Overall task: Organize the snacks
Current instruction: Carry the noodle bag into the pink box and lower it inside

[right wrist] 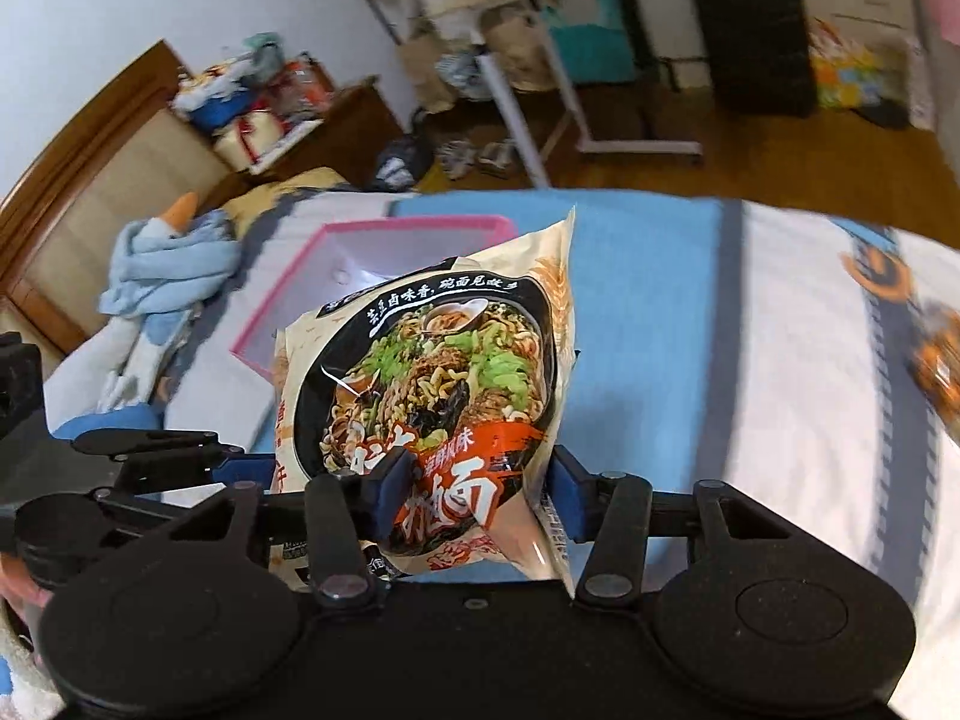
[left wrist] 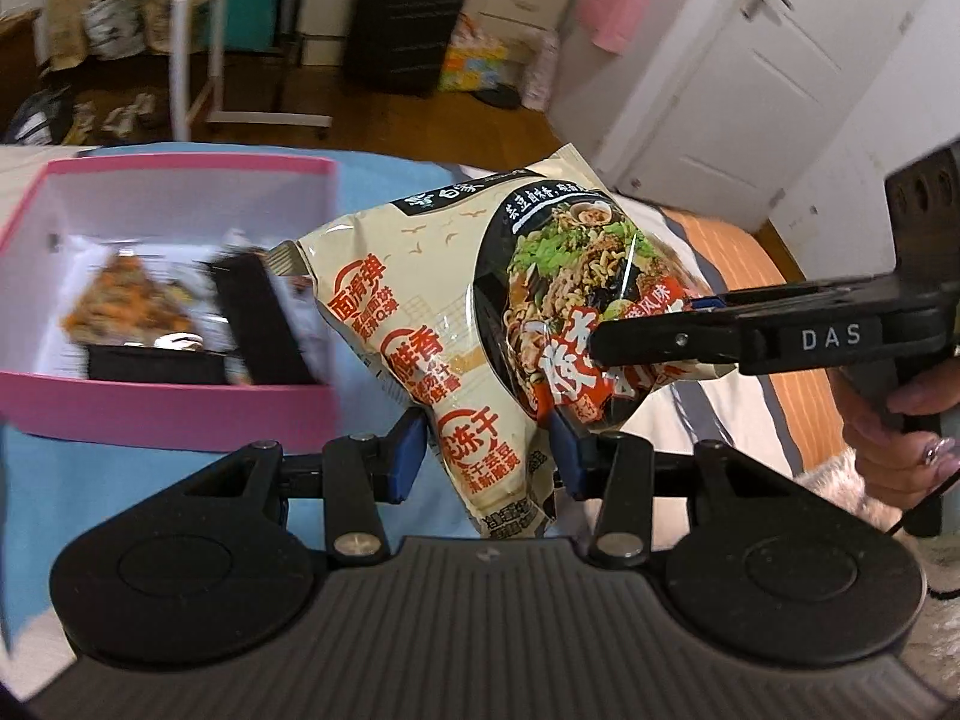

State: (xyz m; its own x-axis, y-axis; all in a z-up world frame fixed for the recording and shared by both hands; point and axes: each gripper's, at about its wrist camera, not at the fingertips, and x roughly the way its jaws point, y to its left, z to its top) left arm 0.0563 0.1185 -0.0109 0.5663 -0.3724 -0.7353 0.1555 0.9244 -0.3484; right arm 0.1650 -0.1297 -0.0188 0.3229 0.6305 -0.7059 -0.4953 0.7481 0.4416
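Now | step: carry noodle packet (left wrist: 480,324) to pink box (left wrist: 180,414) | left gripper (left wrist: 489,450) pinches its lower edge, right gripper (right wrist: 480,489) pinches its corner | packet aloft beside box | advice: move both together, release over open space beside snacks (left wrist: 129,300).

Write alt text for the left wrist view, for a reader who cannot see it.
A noodle packet is held in the air by two grippers: the left gripper clamps its lower edge and the right gripper pinches it from the right. Behind it to the left, a pink box on a blue cloth already holds other snacks.
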